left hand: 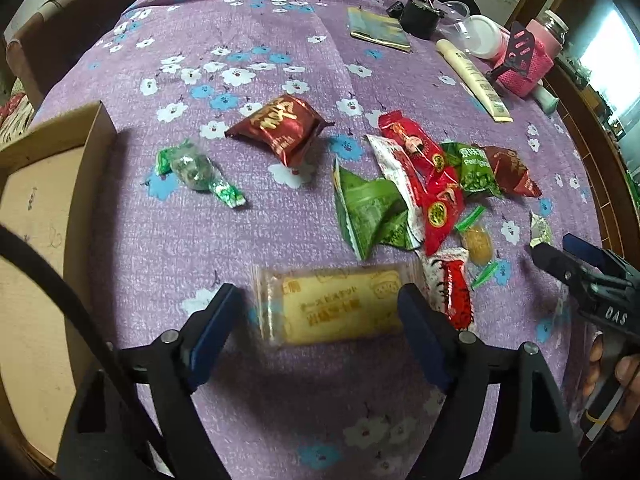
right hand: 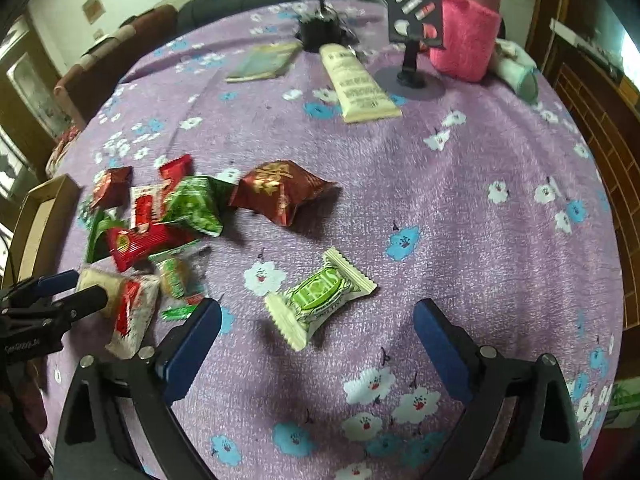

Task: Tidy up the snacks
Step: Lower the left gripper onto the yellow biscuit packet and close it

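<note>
Near edge, left tool: the left tool points steeply down over the yellow biscuit packet. Its blue pads stand apart. The right pad looks to be at the packet's right end; the left pad is clear of the clear wrapper edge. No grip yet.

Near centre, right tool: the right tool has its jaws wide apart and nothing between the pads. The white-and-green candy lies just beyond them on the worktop, tilted.

Far left, destination: the cardboard box sits at the left rim, well apart from both packets. I judge it the place for the snacks.

Middle, snack pile: the red and green packets lie heaped just right of the biscuit packet, and a red-and-white packet touches or nearly touches its right end.

Risk, neighbour caught: closing now could pinch the red-and-white packet along with the biscuit, because the right pad sits between them.

Risk, crushing: the biscuit looks brittle, so a hard squeeze along its length could snap it.

Risk, slipping: the wrapper is glossy and loose. If the pads close only on the film, it may slide out during the carry to the box.

Risk, cloth: the purple cover is soft, so pads pressed low may snag and drag it, shifting the pile.

Risk, candy: its angled lie may let the right tool's pads meet only the crimped ends, so it may twist free.
</note>
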`<state>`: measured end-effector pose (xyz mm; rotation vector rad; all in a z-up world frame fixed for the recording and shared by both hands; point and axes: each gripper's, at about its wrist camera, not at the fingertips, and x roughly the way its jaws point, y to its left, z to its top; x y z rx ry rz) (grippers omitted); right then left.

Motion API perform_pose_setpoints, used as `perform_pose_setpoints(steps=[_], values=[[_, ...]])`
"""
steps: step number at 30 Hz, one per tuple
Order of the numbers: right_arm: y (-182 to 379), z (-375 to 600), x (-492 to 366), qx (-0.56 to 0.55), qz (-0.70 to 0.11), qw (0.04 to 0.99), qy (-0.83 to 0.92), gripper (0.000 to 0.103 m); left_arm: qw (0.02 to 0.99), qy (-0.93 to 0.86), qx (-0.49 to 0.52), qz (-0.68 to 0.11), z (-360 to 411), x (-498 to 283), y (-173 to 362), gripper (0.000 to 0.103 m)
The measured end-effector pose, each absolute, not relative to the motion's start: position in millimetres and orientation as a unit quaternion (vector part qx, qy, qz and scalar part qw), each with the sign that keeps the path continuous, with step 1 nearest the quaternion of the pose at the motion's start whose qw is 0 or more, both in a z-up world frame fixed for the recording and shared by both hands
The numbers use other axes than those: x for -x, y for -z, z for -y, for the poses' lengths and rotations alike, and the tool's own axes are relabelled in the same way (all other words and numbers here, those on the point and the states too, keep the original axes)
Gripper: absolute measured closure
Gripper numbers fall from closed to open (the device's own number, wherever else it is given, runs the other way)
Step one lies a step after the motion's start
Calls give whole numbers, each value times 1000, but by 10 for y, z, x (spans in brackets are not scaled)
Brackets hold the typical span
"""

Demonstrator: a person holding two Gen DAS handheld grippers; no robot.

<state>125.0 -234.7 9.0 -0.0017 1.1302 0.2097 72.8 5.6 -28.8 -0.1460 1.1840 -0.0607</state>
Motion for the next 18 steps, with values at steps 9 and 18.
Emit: perform_pose_setpoints(steps=[9, 18], values=[[21, 2308, -1337, -10, -546, 836, -56, 4, 825, 48, 34, -562, -54, -823, 321, 13], [80, 2178, -1416, 29, -551, 832, -54, 3, 808, 135, -34, -572, 18, -829, 261, 10]])
